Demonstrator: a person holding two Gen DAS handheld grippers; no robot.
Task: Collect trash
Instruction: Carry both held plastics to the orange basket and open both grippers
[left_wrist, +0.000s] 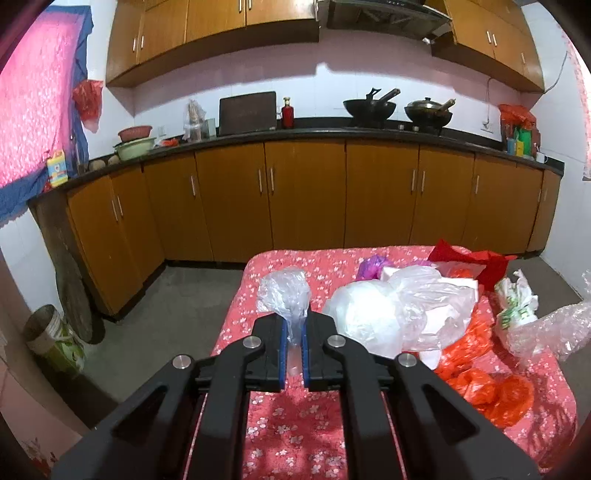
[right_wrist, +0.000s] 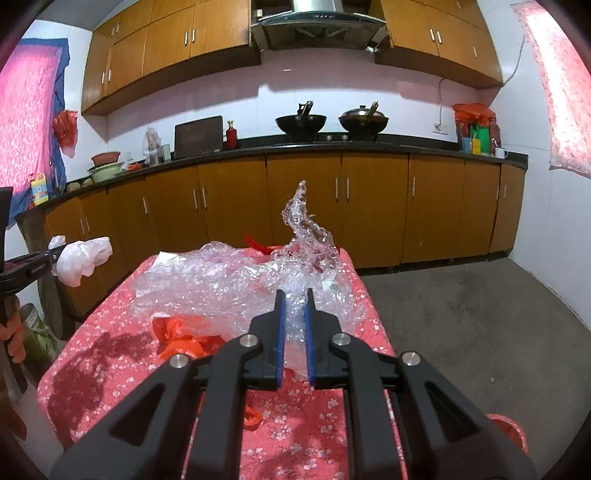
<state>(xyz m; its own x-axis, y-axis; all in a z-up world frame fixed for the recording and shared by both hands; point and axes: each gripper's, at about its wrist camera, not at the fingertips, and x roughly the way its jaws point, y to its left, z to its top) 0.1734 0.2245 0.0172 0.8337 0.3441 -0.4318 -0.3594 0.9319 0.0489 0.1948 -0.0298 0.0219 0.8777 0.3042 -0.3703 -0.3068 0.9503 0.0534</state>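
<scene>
Up close, left hand-held gripper (left_wrist: 294, 325) clamping clear plastic bag (left_wrist: 282, 291), right hand-held gripper (right_wrist: 294, 301) pinching bubble wrap (right_wrist: 236, 284), no legible labels.

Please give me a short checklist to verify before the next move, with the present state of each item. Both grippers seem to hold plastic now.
1. Left gripper shut on the clear plastic bag: ok, the bag is pinched between the blue pads.
2. That bag is lifted off the table: ok, the right wrist view shows it in the air beside the table's left edge.
3. Right gripper shut on the bubble wrap: cannot tell, the wrap lies between the fingers but a gap shows.
4. Bubble wrap free of other trash: not ok, it lies over an orange bag.
5. Bin reachable: cannot tell, it stands on the floor at far left.
</scene>
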